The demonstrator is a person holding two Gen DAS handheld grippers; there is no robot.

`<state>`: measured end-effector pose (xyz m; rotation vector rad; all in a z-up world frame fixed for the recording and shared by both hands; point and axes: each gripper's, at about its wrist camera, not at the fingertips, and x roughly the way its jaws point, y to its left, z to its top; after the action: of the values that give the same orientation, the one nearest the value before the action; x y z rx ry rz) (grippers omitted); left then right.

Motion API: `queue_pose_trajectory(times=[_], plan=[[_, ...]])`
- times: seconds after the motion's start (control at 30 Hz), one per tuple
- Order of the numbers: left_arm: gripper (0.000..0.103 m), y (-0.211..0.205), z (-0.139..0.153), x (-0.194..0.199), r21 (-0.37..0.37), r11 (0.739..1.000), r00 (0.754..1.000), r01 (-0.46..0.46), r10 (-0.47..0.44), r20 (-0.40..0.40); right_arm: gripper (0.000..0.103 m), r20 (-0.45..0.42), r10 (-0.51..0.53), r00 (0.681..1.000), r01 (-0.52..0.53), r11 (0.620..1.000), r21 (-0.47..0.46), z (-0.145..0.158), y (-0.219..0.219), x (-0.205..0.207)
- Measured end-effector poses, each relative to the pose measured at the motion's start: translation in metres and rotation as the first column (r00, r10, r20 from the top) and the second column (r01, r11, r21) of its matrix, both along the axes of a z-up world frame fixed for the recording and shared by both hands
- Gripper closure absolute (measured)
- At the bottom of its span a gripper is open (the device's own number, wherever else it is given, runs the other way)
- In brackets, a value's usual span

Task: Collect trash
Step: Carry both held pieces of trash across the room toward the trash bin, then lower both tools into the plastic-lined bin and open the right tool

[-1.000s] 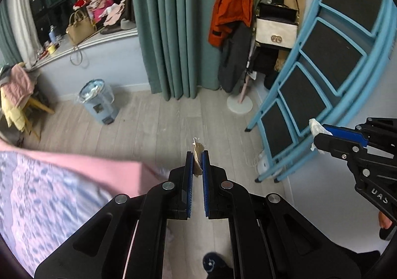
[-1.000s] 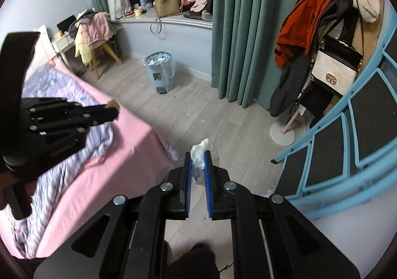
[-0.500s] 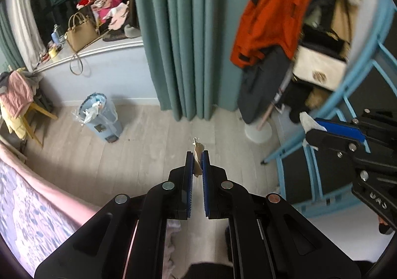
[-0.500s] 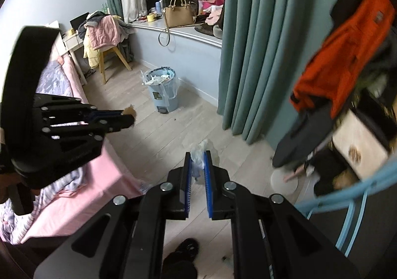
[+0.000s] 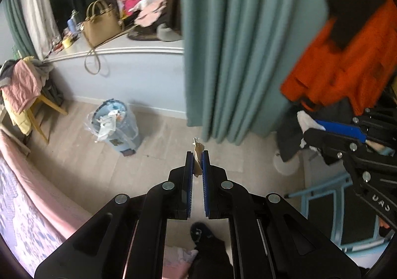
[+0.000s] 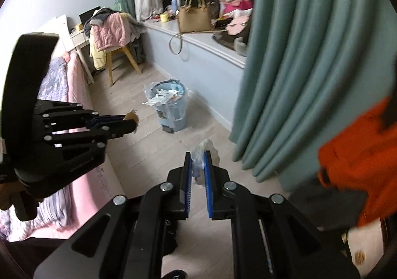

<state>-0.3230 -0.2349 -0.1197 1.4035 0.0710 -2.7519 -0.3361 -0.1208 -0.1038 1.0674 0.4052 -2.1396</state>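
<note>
The left gripper (image 5: 198,155) has its blue-padded fingers (image 5: 189,167) pressed together on a small tan paper scrap (image 5: 197,152), which pokes out above the fingertips at the centre of the left wrist view. The right gripper (image 6: 198,155) is likewise clamped, its pads pinching a crumpled white tissue (image 6: 202,148) that bulges past the tips at the centre of its own view. Each gripper also shows in the other's camera: the right one at the right edge of the left view, tissue at its tip, and the left one at the left edge of the right view, scrap at its tip.

The light-blue trash bin (image 5: 116,127), lined with a clear bag and already holding litter, stands on the pale wood floor (image 5: 161,155) at left of centre in the left view, in front of the window ledge (image 5: 139,50), beside the teal curtain (image 5: 235,55).

Compared with a second ago, both grips are unchanged, but the views have swung: the bin appears larger and nearer the centre, the blue step ladder (image 5: 322,204) has slid almost out of frame, and the pink bed (image 5: 29,199) has dropped to the lower left.
</note>
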Motion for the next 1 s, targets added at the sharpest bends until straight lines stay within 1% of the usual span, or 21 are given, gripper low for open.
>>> queue_pose_trajectory(times=[0.07, 0.1, 0.13, 0.23, 0.33, 0.5, 0.57, 0.6, 0.67, 0.7, 0.77, 0.83, 0.9, 1.0], plan=[[0.097, -0.022, 0.003, -0.017, -0.016, 1.0, 1.0, 0.002, -0.002, -0.006, 0.092, -0.023, 0.035, 0.999, -0.035, 0.999, 0.0, 0.001, -0.028, -0.017], [0.097, -0.033, 0.002, -0.026, -0.027, 1.0, 1.0, -0.001, 0.0, -0.005, 0.092, -0.019, 0.045, 0.999, -0.045, 0.999, -0.005, 0.001, -0.046, -0.031], [0.097, -0.05, 0.0, -0.04, -0.036, 0.999, 1.0, -0.014, 0.014, 0.006, 0.092, -0.01, 0.048, 0.999, -0.048, 0.999, -0.01, 0.0, -0.055, -0.039], [0.097, -0.088, 0.001, -0.066, -0.011, 0.997, 0.997, -0.076, 0.076, 0.014, 0.092, -0.009, 0.089, 0.996, -0.089, 0.996, -0.012, 0.003, -0.09, -0.068], [0.097, -0.116, 0.0, -0.089, -0.009, 0.993, 0.993, -0.121, 0.121, 0.016, 0.092, 0.0, 0.138, 0.99, -0.138, 0.99, -0.006, 0.0, -0.121, -0.099], [0.097, -0.164, -0.009, -0.137, 0.003, 0.976, 0.976, -0.216, 0.216, 0.033, 0.092, 0.012, 0.237, 0.971, -0.237, 0.971, 0.006, -0.016, -0.169, -0.158], [0.097, -0.185, -0.014, -0.159, 0.005, 0.965, 0.964, -0.263, 0.263, 0.037, 0.092, 0.017, 0.279, 0.96, -0.279, 0.96, 0.003, -0.021, -0.187, -0.184], [0.097, -0.195, -0.017, -0.169, 0.013, 0.957, 0.956, -0.289, 0.288, 0.046, 0.092, 0.033, 0.311, 0.95, -0.311, 0.95, 0.004, -0.025, -0.201, -0.202], [0.097, -0.211, -0.016, -0.184, 0.04, 0.94, 0.94, -0.338, 0.335, 0.064, 0.092, 0.064, 0.347, 0.936, -0.347, 0.938, -0.006, -0.026, -0.211, -0.219], [0.097, -0.219, -0.013, -0.191, 0.049, 0.932, 0.932, -0.36, 0.356, 0.064, 0.092, 0.073, 0.376, 0.924, -0.376, 0.926, -0.014, -0.025, -0.219, -0.229], [0.097, -0.229, -0.009, -0.204, 0.023, 0.921, 0.92, -0.389, 0.387, 0.054, 0.092, 0.076, 0.439, 0.895, -0.439, 0.898, -0.022, -0.025, -0.236, -0.245], [0.097, -0.239, -0.01, -0.214, 0.007, 0.903, 0.902, -0.43, 0.429, 0.054, 0.092, 0.078, 0.505, 0.859, -0.506, 0.862, -0.009, -0.031, -0.257, -0.261], [0.097, -0.252, -0.016, -0.221, 0.018, 0.884, 0.883, -0.467, 0.464, 0.075, 0.092, 0.101, 0.536, 0.838, -0.539, 0.842, 0.006, -0.038, -0.27, -0.272], [0.097, -0.272, -0.027, -0.228, 0.026, 0.859, 0.855, -0.512, 0.507, 0.108, 0.092, 0.125, 0.569, 0.813, -0.574, 0.819, 0.004, -0.044, -0.298, -0.287]])
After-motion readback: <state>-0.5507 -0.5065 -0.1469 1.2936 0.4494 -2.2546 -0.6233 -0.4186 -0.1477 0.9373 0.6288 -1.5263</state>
